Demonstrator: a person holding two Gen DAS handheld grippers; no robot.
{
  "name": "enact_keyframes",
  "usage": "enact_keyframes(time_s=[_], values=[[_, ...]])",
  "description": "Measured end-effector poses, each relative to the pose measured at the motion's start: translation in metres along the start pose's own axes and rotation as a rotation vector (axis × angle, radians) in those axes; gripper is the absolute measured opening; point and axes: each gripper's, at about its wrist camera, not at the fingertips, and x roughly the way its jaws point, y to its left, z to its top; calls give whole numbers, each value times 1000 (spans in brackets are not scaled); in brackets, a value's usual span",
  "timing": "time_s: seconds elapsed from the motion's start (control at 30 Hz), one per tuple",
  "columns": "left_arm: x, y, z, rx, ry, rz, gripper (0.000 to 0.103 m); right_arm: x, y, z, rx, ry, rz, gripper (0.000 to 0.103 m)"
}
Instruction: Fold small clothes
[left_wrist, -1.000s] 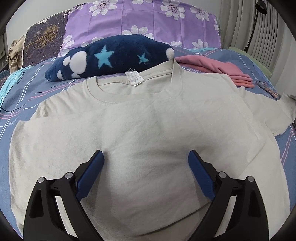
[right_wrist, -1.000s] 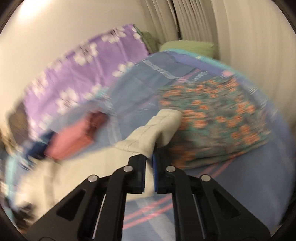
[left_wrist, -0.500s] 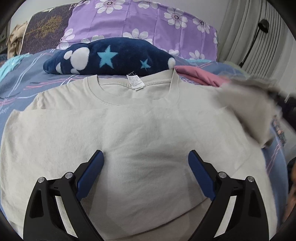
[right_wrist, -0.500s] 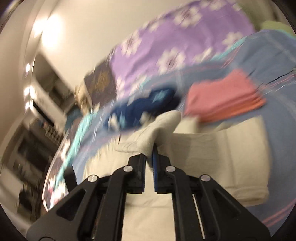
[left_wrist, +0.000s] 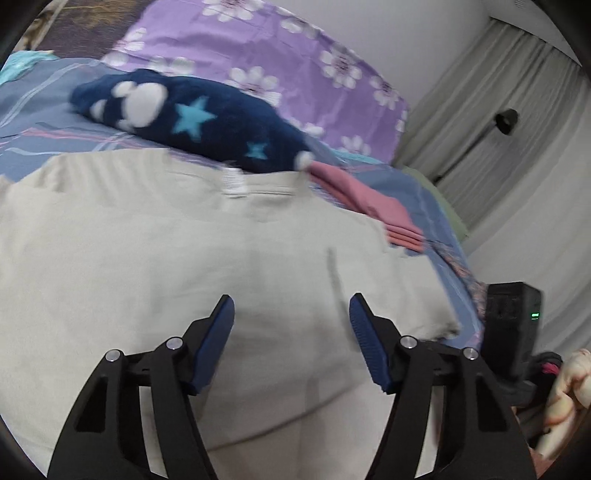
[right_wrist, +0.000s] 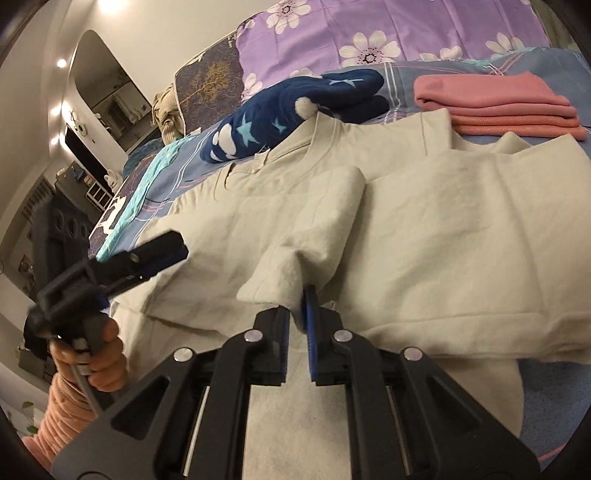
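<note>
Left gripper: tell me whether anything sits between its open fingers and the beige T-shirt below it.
Nothing visible does. The left gripper, its jaws closing with nothing between them, hangs directly over bare T-shirt cloth. The navy star blanket and pink folded clothes lie beyond the collar.

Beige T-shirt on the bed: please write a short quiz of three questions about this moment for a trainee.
1. True or false: the right gripper is shut on the sleeve of the beige T-shirt.
2. Which item lies folded beside the shirt's collar? A) green towel B) pink garment C) white sock
3. Fill in: the left gripper has nothing between its pads, and below it lies the ____.

Key
1. True; the sleeve is pinched and folded over the shirt's body.
2. B; the pink garment lies next to the navy star blanket.
3. T-shirt; the jaws are closing, apart, above its fabric.
</note>
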Motion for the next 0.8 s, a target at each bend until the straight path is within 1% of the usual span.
enact_keyframes(time_s=[0.03, 0.07, 0.1, 0.17, 0.23, 0.3, 0.33, 0.37, 0.4, 0.43, 0.47, 0.53, 0.57, 0.63, 0.67, 0.7, 0.73, 0.8], values=[[4, -8, 1, 17, 19, -18, 66, -1, -2, -1, 3, 0, 5, 8], [13, -22, 2, 45, 58, -42, 66, -1, -3, -1, 10, -3, 15, 8], [21, -31, 3, 60, 88, -43, 66, -1, -5, -1, 15, -3, 21, 8], [46, -48, 8, 87, 161, -15, 67, -4, -8, -3, 25, -8, 34, 8], [69, -54, 10, 90, 221, 4, 68, -7, -8, -5, 20, -12, 35, 8], [94, -55, 12, 51, 270, 24, 67, -7, -7, -6, 14, -13, 34, 9], [98, -57, 12, 49, 266, 29, 60, -7, -8, -6, 13, -12, 35, 9], [102, -61, 13, 64, 249, 41, 45, -7, -8, -6, 14, -12, 39, 9], [106, -65, 14, 73, 257, 34, 12, -7, -9, -5, 19, -12, 47, 9], [109, -68, 17, 56, 265, 30, 11, -8, -10, -5, 23, -12, 53, 9], [108, -68, 19, 59, 251, 39, 10, -9, -11, -5, 27, -15, 58, 9], [98, -82, 24, 129, 205, 68, 8, -13, -13, -5, 34, -29, 63, 12], [91, -84, 26, 148, 191, 76, 8, -16, -13, -5, 35, -41, 53, 16], [73, -93, 34, 185, 140, 103, 7, -20, -12, -6, 34, -58, 42, 27], [65, -96, 38, 202, 112, 122, 7, -22, -12, -6, 38, -68, 26, 30], [57, -97, 42, 213, 91, 134, 7, -26, -10, -7, 42, -91, 15, 35], [47, -98, 47, 229, 66, 148, 7, -28, -8, -7, 33, -99, 15, 37], [34, -96, 53, 235, 45, 156, 7, -28, -1, -7, -13, -100, 24, 36]])
